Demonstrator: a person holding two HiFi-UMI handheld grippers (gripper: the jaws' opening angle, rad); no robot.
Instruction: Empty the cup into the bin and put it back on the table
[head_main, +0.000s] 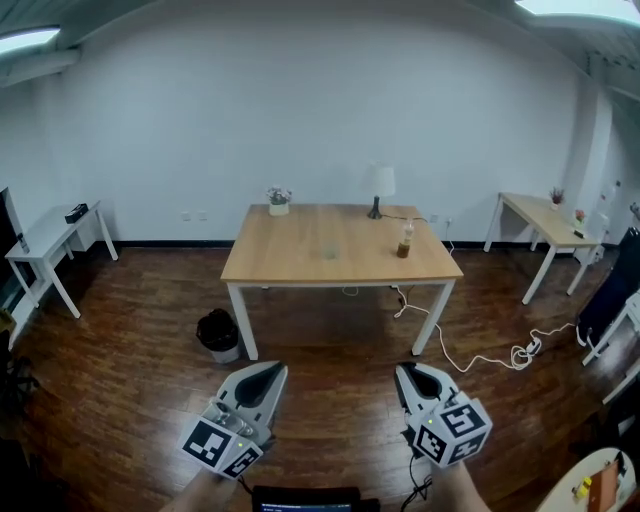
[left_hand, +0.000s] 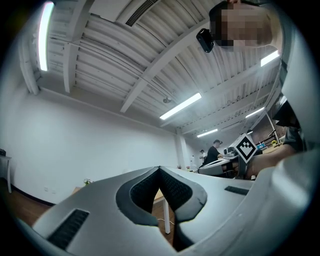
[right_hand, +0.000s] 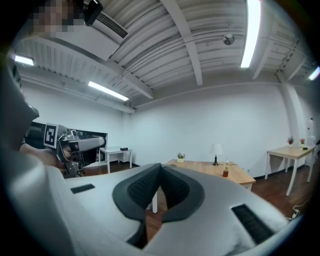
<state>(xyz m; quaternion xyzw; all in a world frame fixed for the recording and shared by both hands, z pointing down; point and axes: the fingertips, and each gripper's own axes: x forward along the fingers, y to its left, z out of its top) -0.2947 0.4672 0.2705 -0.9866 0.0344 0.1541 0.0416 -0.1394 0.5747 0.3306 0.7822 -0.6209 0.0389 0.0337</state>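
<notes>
- The bin (head_main: 218, 334), dark and round, stands on the wooden floor just beside the near-left leg of the table (head_main: 290, 262), its mouth facing up.
- The left gripper (head_main: 268, 376) is held low in front of the person, well short of the table. Its jaws are pressed together with nothing between them.
- The cup (head_main: 330, 250) stands near the middle of the tabletop. It is pale, see-through and hard to make out. It appears upright, long axis vertical and mouth up, though that cannot be confirmed at this range, nor can its contents.
- The right gripper (head_main: 408, 372) is level with the left one and equally far from the table. Its jaws meet at the tips and hold nothing.
- The bottle (head_main: 404, 243) stands well to the right of the cup, apart from it.
- Judged step: the approach, with no grasp yet begun.
- The next move calls for closing in on the table, spreading one pair of jaws, and taking the cup by its side wall while it is upright. The cup then goes over the bin to be tipped.
</notes>
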